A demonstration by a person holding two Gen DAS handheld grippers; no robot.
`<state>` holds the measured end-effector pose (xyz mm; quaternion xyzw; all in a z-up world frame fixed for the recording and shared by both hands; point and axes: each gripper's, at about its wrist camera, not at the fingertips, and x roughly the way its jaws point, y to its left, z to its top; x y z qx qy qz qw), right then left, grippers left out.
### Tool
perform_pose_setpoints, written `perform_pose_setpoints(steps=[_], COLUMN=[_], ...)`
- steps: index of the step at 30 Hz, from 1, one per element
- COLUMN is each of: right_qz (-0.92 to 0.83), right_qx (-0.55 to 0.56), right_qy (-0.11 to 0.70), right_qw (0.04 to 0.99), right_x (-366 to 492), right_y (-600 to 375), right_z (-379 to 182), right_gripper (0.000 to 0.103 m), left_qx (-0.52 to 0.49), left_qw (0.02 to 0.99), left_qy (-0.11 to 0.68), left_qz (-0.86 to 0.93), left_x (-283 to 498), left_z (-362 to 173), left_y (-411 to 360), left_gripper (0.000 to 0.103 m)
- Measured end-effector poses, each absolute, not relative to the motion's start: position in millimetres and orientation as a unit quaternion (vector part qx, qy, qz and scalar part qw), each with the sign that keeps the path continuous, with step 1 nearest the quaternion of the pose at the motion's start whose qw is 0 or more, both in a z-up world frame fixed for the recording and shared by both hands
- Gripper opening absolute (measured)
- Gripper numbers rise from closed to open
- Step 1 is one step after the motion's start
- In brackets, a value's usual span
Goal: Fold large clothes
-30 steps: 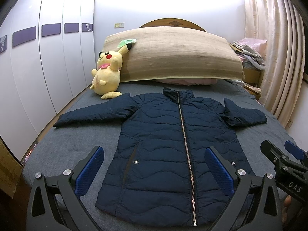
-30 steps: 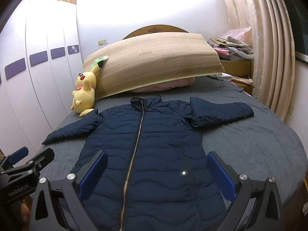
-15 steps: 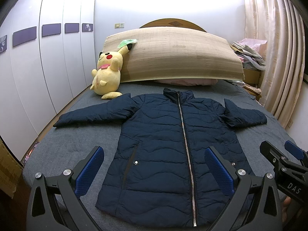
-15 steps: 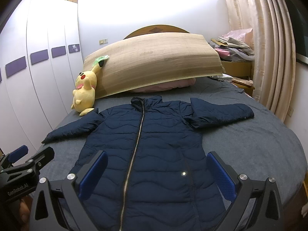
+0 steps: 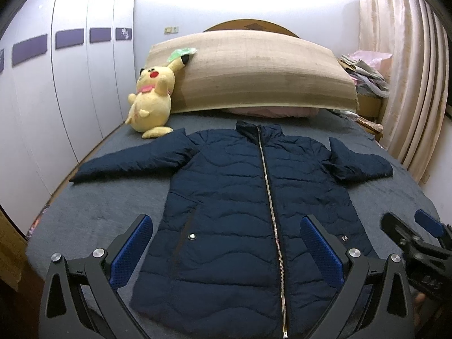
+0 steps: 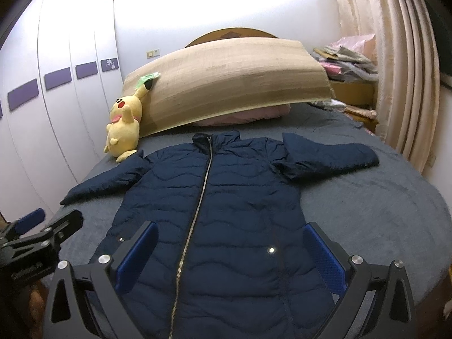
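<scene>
Both claws, left (image 5: 226, 250) and right (image 6: 230, 257), hang wide open above the jacket (image 5: 248, 197) hem at the bed (image 6: 381, 212) foot edge; a shallow pinch may slip off the puffy fabric.

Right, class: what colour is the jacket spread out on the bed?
Dark navy blue, with a silver zip. The jacket shows best in the left wrist view.

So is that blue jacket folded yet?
No, the jacket lies spread flat on the bed, zipped, both sleeves out sideways.
</scene>
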<state>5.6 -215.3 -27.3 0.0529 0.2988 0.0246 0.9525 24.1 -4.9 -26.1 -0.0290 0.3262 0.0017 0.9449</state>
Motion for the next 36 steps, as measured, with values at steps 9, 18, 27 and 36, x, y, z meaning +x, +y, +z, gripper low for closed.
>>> perform_pose_setpoints(steps=[9,18,27,36], right_qz=[0.032,-0.046,-0.102,-0.154], right_qx=[0.228,0.490,0.542,0.505], right_qy=[0.342,0.285,0.285,0.341], right_qw=[0.911,0.823,0.784,0.778], right_x=[48,153,265,312], right_y=[-357,-578,-671,-684], right_z=[-78,-125,-170,-196], right_gripper=[0.103,0.089,0.074,0.017], left_qx=[-0.027,-0.040,-0.045,-0.064], left_qw=[0.914,0.910,0.907,0.888], left_qy=[0.405,0.409,0.414,0.451], left_qz=[0.018,0.046,0.060,0.058], left_x=[95,152,184,197], left_z=[-100,-131,-160,-189], left_y=[1,6,13,20], left_gripper=[0.103,0.103,0.103,0.103])
